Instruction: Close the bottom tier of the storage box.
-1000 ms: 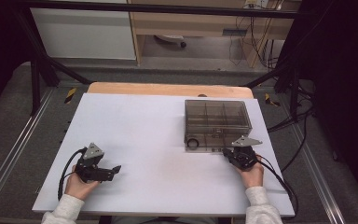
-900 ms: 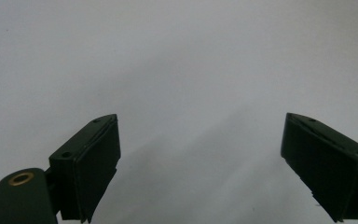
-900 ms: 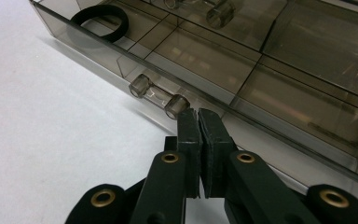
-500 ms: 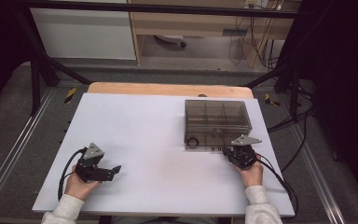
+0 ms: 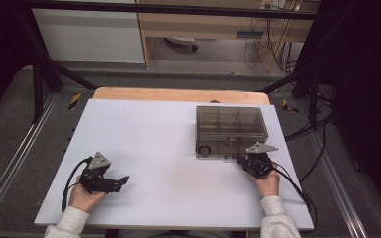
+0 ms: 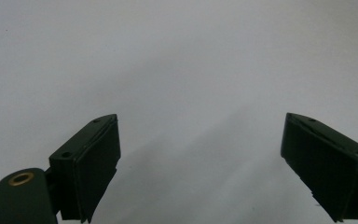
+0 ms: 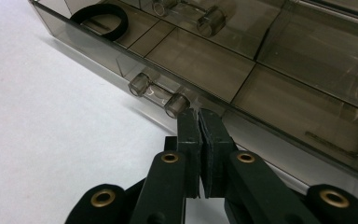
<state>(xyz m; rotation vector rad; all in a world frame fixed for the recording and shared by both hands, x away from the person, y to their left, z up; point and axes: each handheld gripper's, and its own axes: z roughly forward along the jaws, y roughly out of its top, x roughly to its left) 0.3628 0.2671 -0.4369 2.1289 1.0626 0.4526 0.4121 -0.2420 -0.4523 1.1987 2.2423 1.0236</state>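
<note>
Lower left of the high view: left gripper [image 5: 113, 183] is lying on the white surface [image 5: 154, 144] in the person's left hand [image 5: 82, 197], jaws spread wide w/ nothing between them; in the left gripper view the two pads are standing far apart over bare white. Right of centre in the high view: a smoky clear plastic box [image 5: 230, 130] w/ compartments is sitting on the surface, lid down. A black ring [image 7: 100, 19] is lying in its near-left compartment, upper left of the right gripper view. Lower right of the high view: right gripper [image 5: 241, 159], in the right hand [image 5: 267, 182], is pressing up to the box's near edge. Its jaws are clenched together, tips just beside the clear latch [image 7: 159, 94] on the box front; can't tell if they're pinching any of the box's edge.
</note>
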